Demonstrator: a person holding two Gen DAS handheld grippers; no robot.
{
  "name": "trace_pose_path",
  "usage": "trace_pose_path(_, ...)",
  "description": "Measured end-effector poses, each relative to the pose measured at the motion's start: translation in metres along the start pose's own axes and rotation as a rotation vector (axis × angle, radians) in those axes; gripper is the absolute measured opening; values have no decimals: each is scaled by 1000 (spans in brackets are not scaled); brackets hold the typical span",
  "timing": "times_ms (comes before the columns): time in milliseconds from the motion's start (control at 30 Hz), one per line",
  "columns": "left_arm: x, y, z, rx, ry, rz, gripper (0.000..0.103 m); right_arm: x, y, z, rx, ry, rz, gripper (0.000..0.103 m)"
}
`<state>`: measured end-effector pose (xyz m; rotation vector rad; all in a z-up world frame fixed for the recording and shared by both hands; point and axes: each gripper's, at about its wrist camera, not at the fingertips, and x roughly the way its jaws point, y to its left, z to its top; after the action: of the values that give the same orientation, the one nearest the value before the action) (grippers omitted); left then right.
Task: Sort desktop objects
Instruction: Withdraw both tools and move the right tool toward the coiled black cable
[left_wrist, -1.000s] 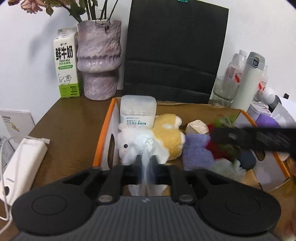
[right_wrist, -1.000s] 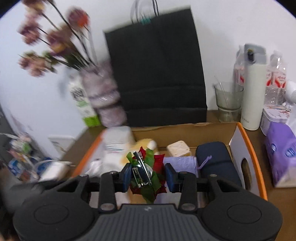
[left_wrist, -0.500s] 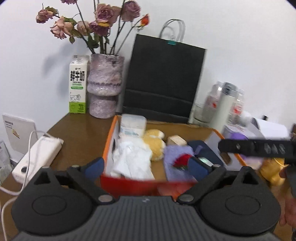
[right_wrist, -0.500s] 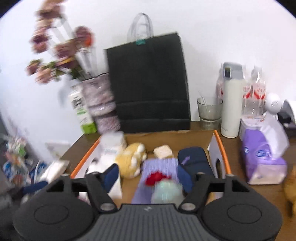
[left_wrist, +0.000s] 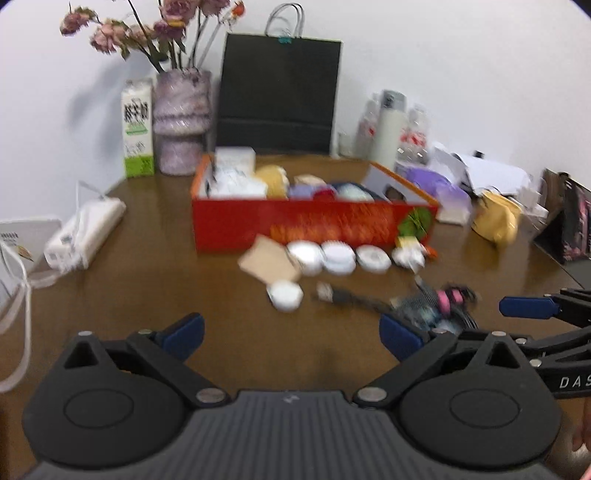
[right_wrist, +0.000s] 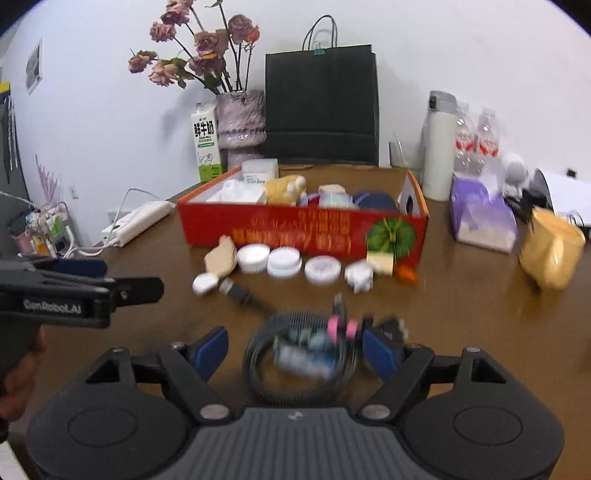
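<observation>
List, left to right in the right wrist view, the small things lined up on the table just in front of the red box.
Tan cardboard piece → white lid → scalloped white lid → patterned round lid → small white crumpled thing.

You can read "GenRobot.AI" on the side of the left tool (right_wrist: 77, 271) in the right wrist view. In the left wrist view the right tool (left_wrist: 546, 321) shows only "DAS", cut off at the frame edge. The milk carton (right_wrist: 205, 142) carries large Chinese characters, "鲜牛奶". Print on the red box (right_wrist: 295, 229) is blurred, illegible.
</observation>
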<state>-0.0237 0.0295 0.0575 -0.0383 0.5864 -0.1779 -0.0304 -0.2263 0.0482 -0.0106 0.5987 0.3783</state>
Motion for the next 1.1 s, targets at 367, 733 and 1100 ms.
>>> trace_pose_path(367,-13,-2,-43,-54,-32,17,103,-13,4,-38,61,-35,-46,88)
trace_pose_path(733,-7,-11,-44,-8,-14,21,103,-12,-12,-38,158,-48,-26,88)
trace_pose_path(1100,-5,-7,-41,-24,-1,23,103,-11,-10,-36,132,-37,-27,88)
